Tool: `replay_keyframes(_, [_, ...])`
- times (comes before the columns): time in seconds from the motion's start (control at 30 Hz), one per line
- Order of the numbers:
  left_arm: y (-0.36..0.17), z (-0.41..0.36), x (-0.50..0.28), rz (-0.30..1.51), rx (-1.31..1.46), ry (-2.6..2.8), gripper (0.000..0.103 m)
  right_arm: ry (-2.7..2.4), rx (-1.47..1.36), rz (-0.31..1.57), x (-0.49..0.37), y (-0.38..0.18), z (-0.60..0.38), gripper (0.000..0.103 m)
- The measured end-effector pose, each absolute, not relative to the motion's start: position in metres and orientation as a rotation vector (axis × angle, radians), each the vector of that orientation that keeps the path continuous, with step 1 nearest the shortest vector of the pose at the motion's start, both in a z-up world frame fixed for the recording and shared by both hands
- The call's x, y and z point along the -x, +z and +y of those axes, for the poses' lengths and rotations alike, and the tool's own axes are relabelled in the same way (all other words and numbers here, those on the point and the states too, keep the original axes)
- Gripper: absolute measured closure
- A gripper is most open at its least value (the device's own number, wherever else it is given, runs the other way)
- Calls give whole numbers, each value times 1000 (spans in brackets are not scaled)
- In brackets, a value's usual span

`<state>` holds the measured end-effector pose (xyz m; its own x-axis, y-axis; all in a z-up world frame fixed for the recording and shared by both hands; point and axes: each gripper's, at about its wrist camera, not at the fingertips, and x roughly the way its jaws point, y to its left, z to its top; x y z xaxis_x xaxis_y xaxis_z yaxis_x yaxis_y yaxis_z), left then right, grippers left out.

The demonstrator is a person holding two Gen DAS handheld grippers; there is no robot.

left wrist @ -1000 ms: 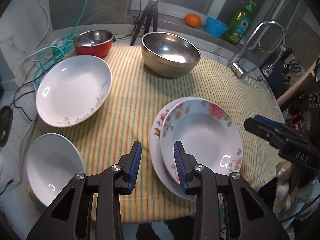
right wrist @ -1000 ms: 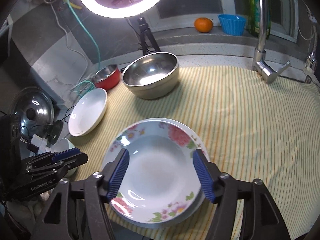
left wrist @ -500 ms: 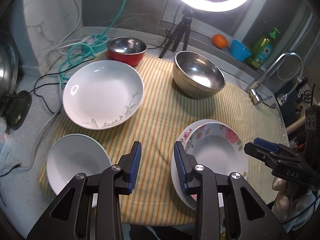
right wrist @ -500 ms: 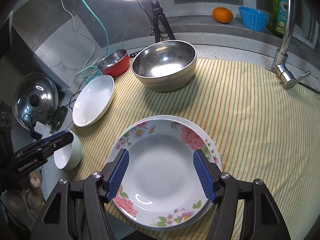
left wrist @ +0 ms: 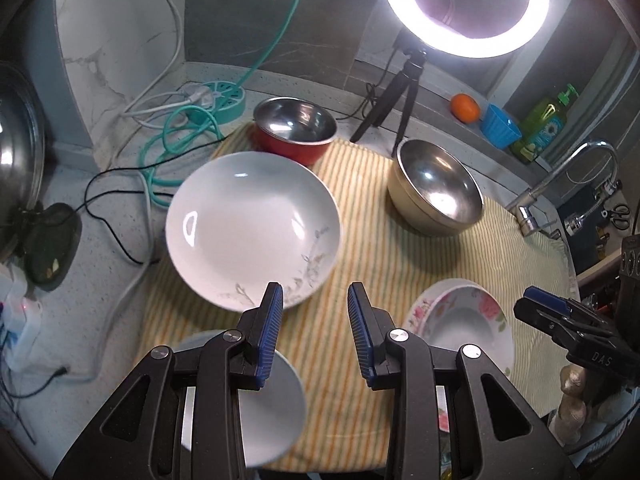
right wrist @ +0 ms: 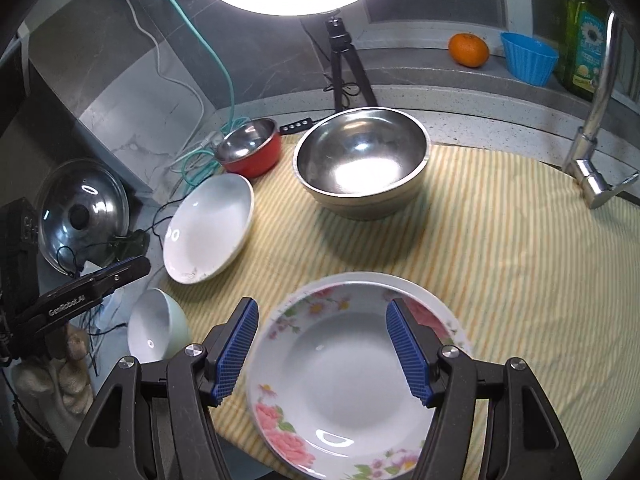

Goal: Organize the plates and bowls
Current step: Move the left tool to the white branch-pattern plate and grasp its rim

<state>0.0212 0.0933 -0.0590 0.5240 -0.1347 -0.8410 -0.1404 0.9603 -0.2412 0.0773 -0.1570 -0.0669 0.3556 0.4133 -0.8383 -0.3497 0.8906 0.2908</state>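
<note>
The left tool (left wrist: pixel 314 316) hung over the striped cloth (left wrist: pixel 372 264) with its blue pads a narrow gap apart and nothing between them; only bare cloth showed in the gap. Just beyond its left pad lay the white plate (left wrist: pixel 252 228), at the far left of the cloth, and under its left arm sat the small white bowl (left wrist: pixel 268 408), at the near left edge. The right tool (right wrist: pixel 322 350) stood wider, its pads apart on either side of the floral plate (right wrist: pixel 352 376) in the view but gripping nothing. That plate was stacked on another plate (right wrist: pixel 416 286), whose plain rim showed at the far side, both near the cloth's near edge. Farther off, the large steel bowl (right wrist: pixel 362 164) stood at the far middle of the cloth, with the red bowl (right wrist: pixel 250 152) to its left at the far corner, just behind the white plate. On the counter (left wrist: pixel 120 280) left of the cloth were cables and a pot lid (right wrist: pixel 82 216). A ring light (left wrist: pixel 464 4) on a tripod stood behind the bowls, a tap (right wrist: pixel 596 120) at the right, and an orange (right wrist: pixel 469 50), a blue cup (right wrist: pixel 528 58) and a green bottle (right wrist: pixel 584 48) on the far ledge.
</note>
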Motion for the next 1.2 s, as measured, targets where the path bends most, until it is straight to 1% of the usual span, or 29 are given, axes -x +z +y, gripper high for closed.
replay_keyframes(0.17, [-61,130,-35,1022,288,27,71,496,-58,1066,-81,-64,-126,40])
replay_keyframes(0.3, [-67,152,-44,1032,283,50,71,496,-45,1079,-87,-68,-100,40])
replay_keyframes(0.43, [-73,165,-49,1044,272,54,71,484,-29,1096,-97,-75,-76,41])
replay_keyframes(0.5, [-75,169,-51,1046,270,53,71,489,-34,1109,-103,-78,-69,43])
replay_keyframes(0.67, [-85,181,-58,1063,279,55,71,484,-3,1133,-115,-87,-50,43])
replay_keyframes(0.9, [-103,204,-66,1084,351,65,71,483,-23,1168,-135,-100,-38,43])
replay_keyframes(1.2, [-119,219,-73,1104,365,80,71,492,-44,1203,-158,-119,-21,61])
